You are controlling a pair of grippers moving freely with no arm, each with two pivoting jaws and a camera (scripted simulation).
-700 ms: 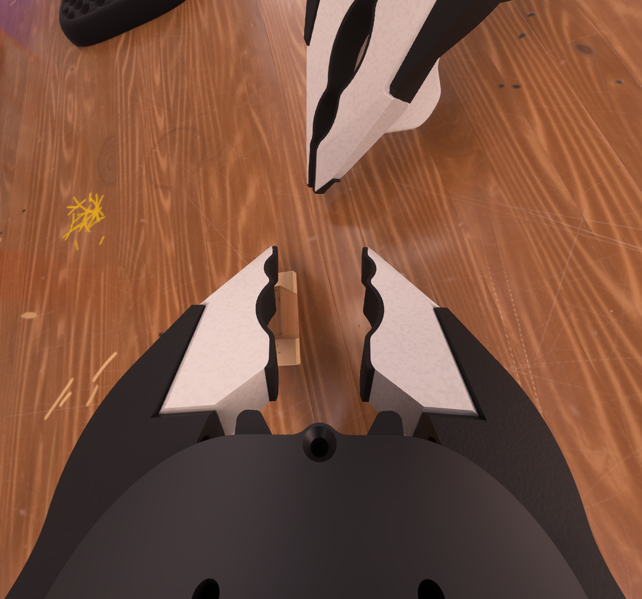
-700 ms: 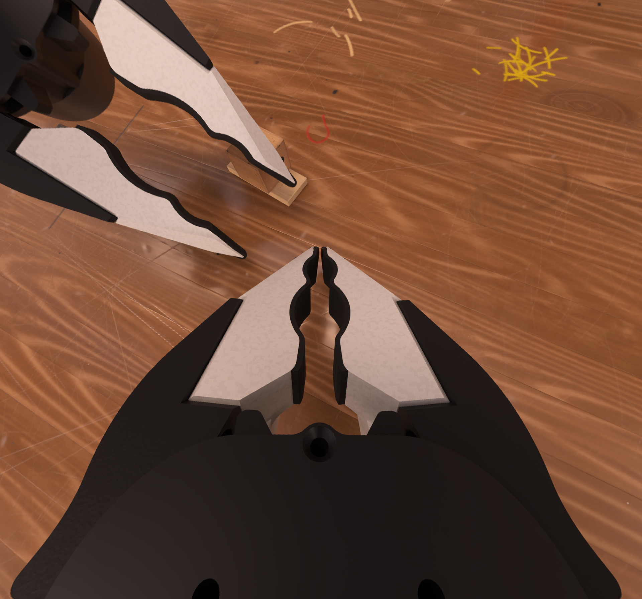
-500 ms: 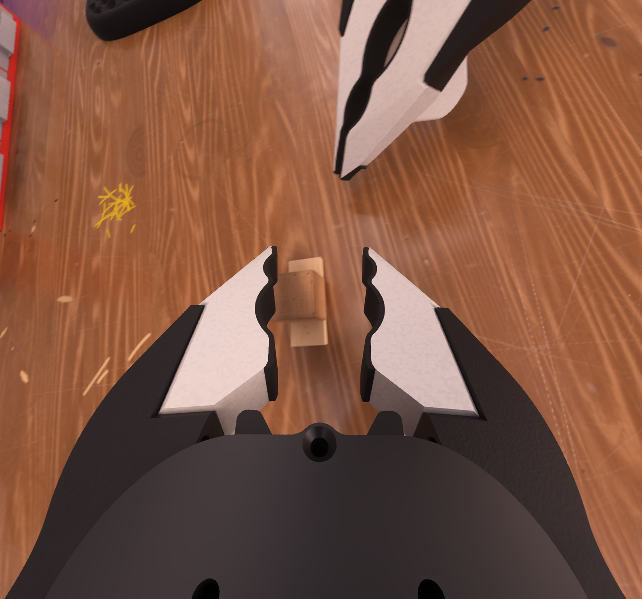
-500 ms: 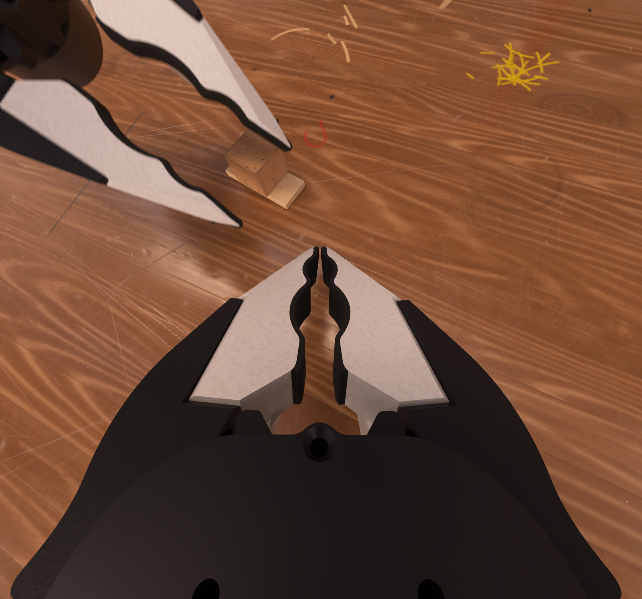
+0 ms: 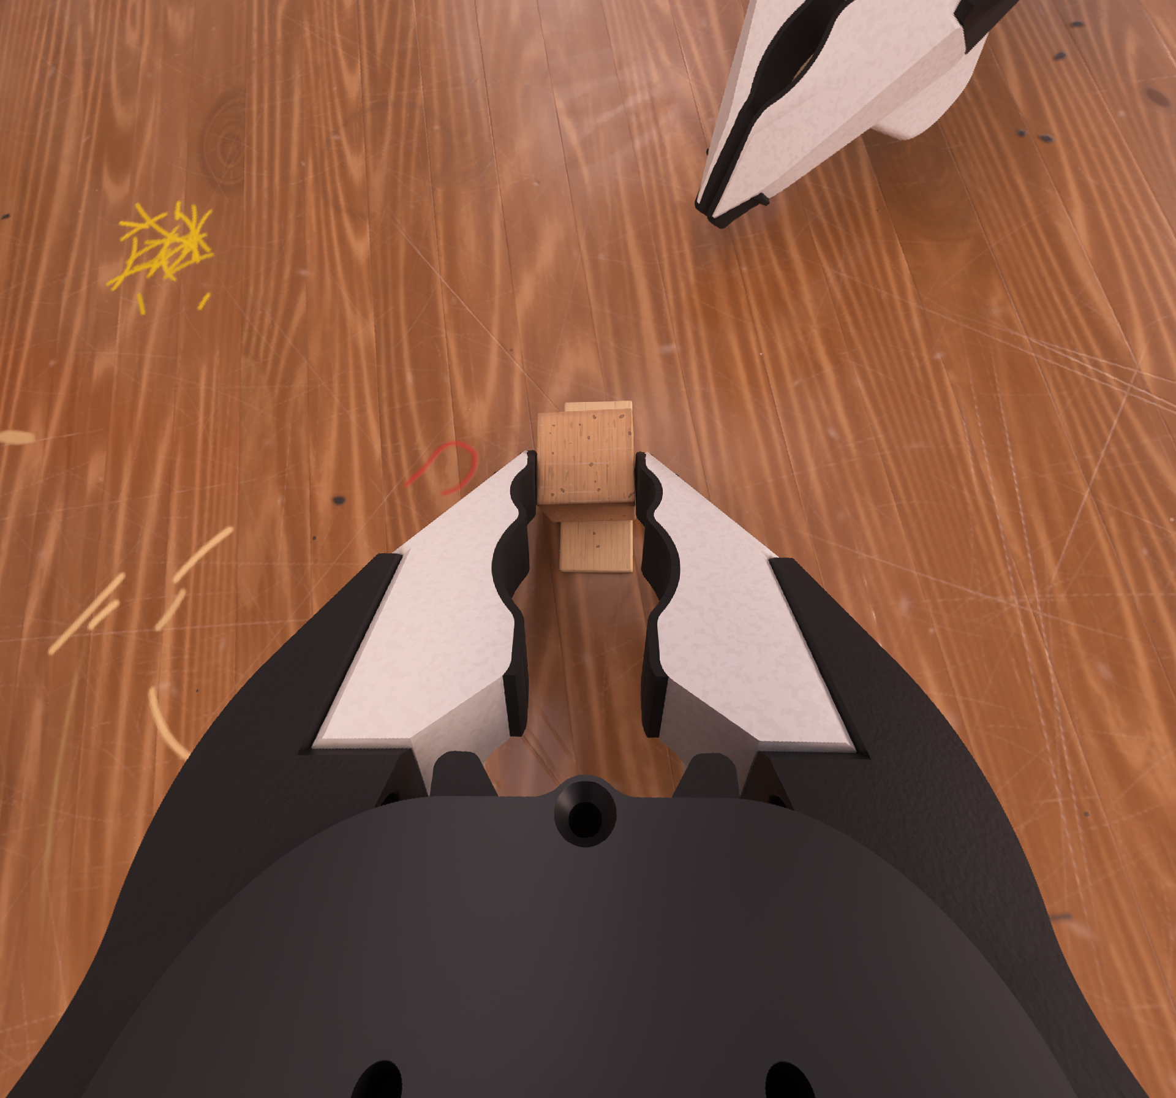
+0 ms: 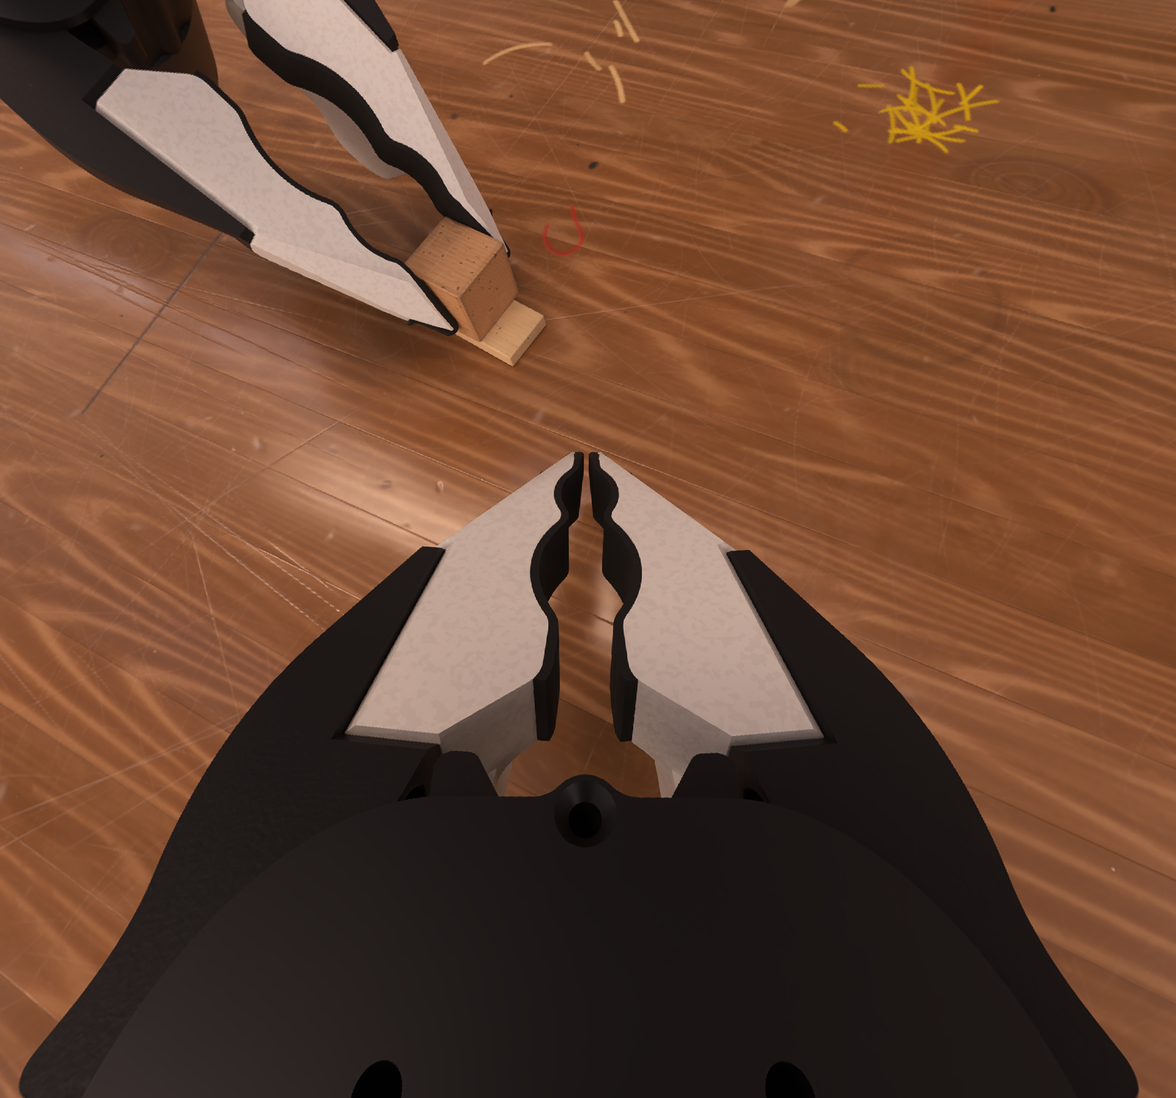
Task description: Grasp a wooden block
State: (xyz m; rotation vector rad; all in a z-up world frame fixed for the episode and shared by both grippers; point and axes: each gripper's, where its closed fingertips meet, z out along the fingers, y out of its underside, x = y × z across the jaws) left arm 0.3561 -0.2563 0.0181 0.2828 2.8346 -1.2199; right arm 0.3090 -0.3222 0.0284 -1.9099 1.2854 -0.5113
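The left claw [image 5: 585, 469] is clamped on the wooden block [image 5: 585, 462], which sits on a thin slat [image 5: 596, 547] on the bench [image 5: 382, 176]. The right claw [image 6: 585, 462], near the block, is together and empty. Best to lift straight up, I judge, so the slat stays undisturbed.

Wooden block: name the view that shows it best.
Right wrist view: the wooden block shows its top, end and thin base between the left hand-held gripper's fingertips. Left wrist view shows only its top face, its sides hidden by the fingers.
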